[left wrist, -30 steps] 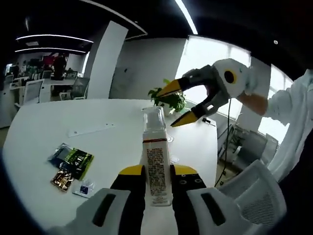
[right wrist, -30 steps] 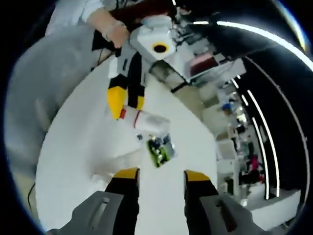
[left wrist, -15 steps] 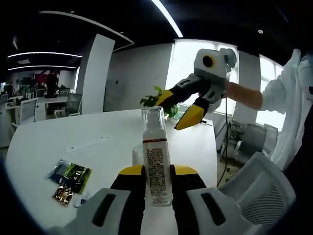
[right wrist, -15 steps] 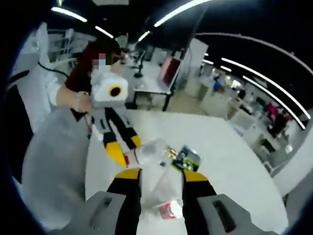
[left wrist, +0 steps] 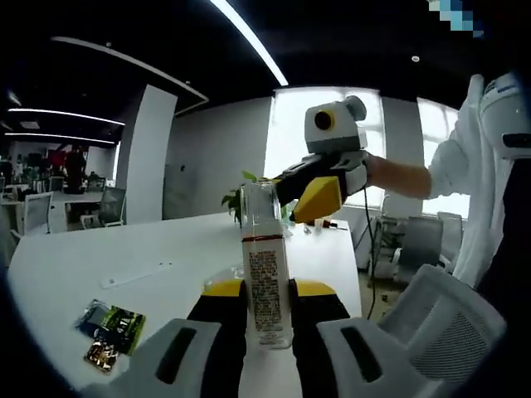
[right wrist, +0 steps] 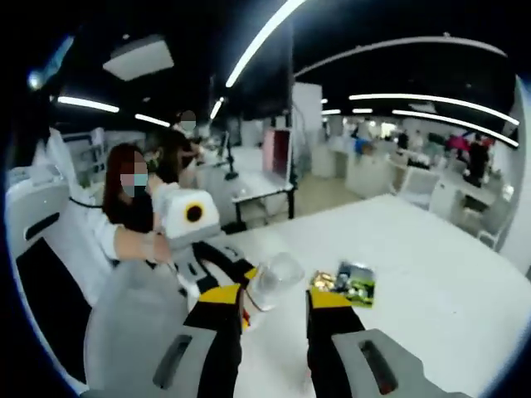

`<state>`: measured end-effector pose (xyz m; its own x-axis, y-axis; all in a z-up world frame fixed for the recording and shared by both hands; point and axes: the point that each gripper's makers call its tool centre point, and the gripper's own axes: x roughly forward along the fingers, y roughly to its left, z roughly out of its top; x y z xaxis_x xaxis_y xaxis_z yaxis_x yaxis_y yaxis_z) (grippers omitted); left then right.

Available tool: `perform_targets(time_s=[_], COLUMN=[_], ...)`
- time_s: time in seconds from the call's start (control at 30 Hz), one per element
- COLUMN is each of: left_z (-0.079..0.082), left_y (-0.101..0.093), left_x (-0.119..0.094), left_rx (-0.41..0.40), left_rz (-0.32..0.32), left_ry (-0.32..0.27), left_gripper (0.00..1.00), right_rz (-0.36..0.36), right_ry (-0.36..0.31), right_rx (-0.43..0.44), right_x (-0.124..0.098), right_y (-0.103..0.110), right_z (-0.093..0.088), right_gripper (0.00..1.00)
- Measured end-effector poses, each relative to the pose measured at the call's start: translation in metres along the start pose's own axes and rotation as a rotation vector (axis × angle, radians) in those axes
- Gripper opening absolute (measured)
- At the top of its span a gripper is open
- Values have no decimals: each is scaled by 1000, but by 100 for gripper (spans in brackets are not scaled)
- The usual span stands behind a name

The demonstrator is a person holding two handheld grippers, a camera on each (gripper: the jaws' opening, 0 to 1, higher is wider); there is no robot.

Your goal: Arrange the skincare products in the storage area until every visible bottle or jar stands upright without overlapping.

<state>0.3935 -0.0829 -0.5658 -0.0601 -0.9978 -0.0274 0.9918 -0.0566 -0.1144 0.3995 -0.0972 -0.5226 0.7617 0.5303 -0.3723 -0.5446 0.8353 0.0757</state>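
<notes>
Bottle (left wrist: 263, 265) stands along the left gripper (left wrist: 265, 290) jaws, clear cap away from the camera, clamped above the white table (left wrist: 91, 257). Right gripper (left wrist: 307, 191) now sits right behind the cap, closer than a second ago; in its own view its jaws gape around the cap (right wrist: 274, 278).

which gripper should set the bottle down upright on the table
Left. The left gripper already clamps the bottle upright above the white table; the right gripper is open, only near its cap.
</notes>
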Motion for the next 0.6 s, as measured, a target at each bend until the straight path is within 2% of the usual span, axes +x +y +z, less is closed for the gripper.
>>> perform_targets(time_s=[0.1,0.13,0.17,0.2,0.23,0.27,0.33,0.43,0.6], left_z=[4,5,5,5,5,5,5,2,1], left_y=[1,2,2,2,3,3,1,-2,-1], left_x=[-1,0,0,1,2,2,4,7,6], left_rx=[10,21,19,23,31,28,36,45,45], left_rz=[17,27,28,32,41,39,42,36,44], left_ry=[-35,-50,-49,-51,-57,-58,-63,-57,-66], left_gripper=[14,14,14,14,14,14,14,14,14], right_rz=[-79,-93,-140,-137,-178,-198,-212,-269,-311], right_ry=[-78,-88,-101,-98,-95,-126,-181,-197,-248], right_rx=[81,93,103,92,89,99,186,188,241], right_x=[0,0,1,1,1,1,2,1,-1], right_y=[-1,-2,-3,-2,-4,-4,-3,-8,-6], right_z=[5,6,3,1,-3,-1,1,-4,-6], right_gripper=[20,19,19,19,19,18,17,18,18])
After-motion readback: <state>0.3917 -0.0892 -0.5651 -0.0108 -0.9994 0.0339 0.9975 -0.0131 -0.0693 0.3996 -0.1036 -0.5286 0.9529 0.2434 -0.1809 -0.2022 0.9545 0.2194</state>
